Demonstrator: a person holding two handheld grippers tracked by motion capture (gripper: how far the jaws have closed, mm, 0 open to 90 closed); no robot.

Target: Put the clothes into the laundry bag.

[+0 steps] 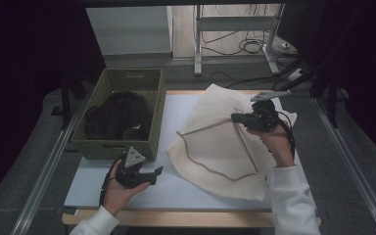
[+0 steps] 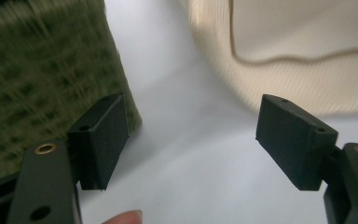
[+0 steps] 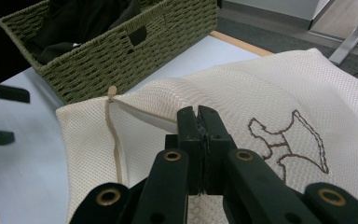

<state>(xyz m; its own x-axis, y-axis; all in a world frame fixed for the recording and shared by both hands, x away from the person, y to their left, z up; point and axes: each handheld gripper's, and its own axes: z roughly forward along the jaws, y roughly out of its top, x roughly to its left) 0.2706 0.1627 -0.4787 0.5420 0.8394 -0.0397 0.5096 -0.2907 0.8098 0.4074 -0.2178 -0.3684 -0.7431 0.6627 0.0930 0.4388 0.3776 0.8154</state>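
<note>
The right claw is clamped shut on a fold of the cream mesh bag, lifting its edge where it lies at centre-right of the high view, so the step in hand looks like opening the bag. The left claw is open and empty at lower left, beside the green basket with dark clothing inside. Next, I judge, it must reach across the white surface to the bag's zipper edge.
</note>
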